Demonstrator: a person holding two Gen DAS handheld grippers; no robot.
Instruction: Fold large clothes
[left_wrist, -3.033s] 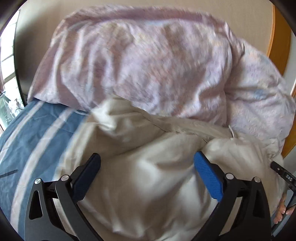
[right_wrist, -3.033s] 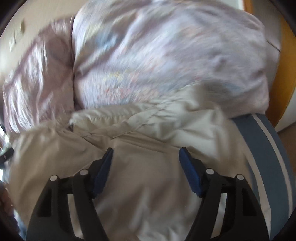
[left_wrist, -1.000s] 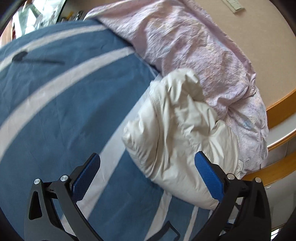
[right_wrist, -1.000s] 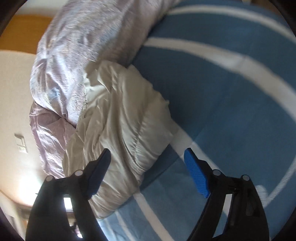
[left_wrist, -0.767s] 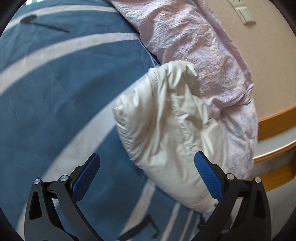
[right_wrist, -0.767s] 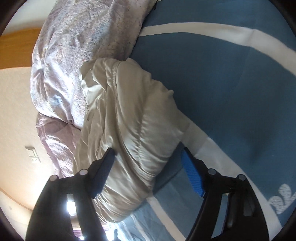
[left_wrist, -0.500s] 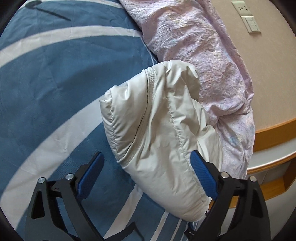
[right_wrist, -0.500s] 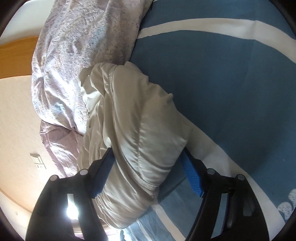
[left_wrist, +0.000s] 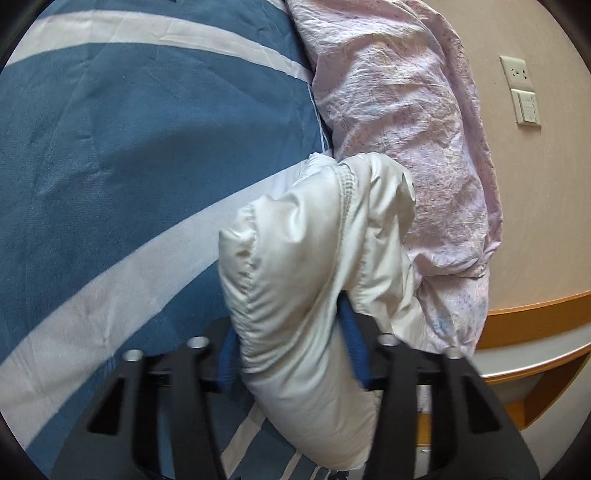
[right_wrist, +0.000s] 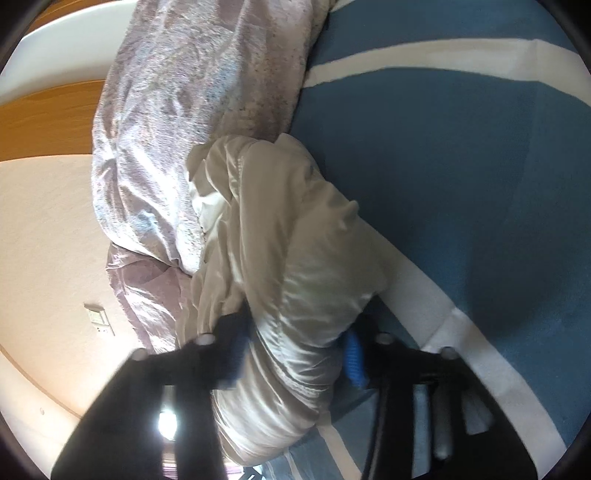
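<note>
A cream puffy jacket (left_wrist: 295, 266) lies bundled on the blue striped bed cover (left_wrist: 110, 147), against a pink duvet. In the left wrist view my left gripper (left_wrist: 291, 358) straddles one end of the bundle. Its jaws are closing and the blue pads (left_wrist: 352, 347) press into the padded fabric. From the other end, the right wrist view shows the jacket (right_wrist: 295, 258) squeezed between the pads of my right gripper (right_wrist: 295, 354), whose jaws are closing too. The jacket's underside and far folds are hidden.
A crumpled pink floral duvet (left_wrist: 406, 129) (right_wrist: 184, 110) lies along the wall side of the bed. Behind it are a beige wall with switch plates (left_wrist: 524, 107) and a wooden ledge (left_wrist: 535, 310). The blue cover (right_wrist: 461, 184) stretches wide on the other side.
Both grippers have come in close onto the ends of the jacket bundle and their jaws have narrowed from wide apart onto the fabric. The left gripper has also sunk and rolled.
</note>
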